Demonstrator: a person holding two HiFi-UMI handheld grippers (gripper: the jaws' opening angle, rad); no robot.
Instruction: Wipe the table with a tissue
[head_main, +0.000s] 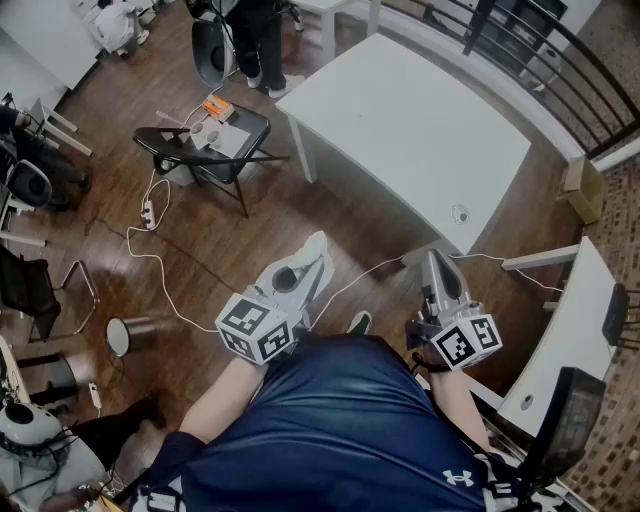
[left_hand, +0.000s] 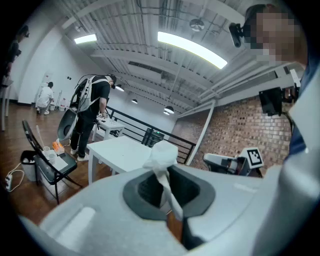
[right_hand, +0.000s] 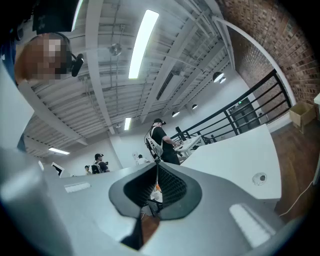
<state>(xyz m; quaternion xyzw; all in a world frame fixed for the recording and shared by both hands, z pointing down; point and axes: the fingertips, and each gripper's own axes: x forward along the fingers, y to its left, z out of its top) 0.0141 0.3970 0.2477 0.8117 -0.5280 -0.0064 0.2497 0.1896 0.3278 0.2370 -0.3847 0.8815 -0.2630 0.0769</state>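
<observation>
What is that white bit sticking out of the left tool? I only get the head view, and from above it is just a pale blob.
Observer: A tissue, pinched between the jaws of the left tool. The left gripper view shows it bunched up above them.
Operator: Is the other one holding anything?
Observer: No. In the right gripper view the right tool has its jaws shut together with nothing between them.
Operator: Is anyone else about, besides the legs at the top of my picture?
Observer: Yes. The right gripper view shows two people standing far off near a wall.
</observation>
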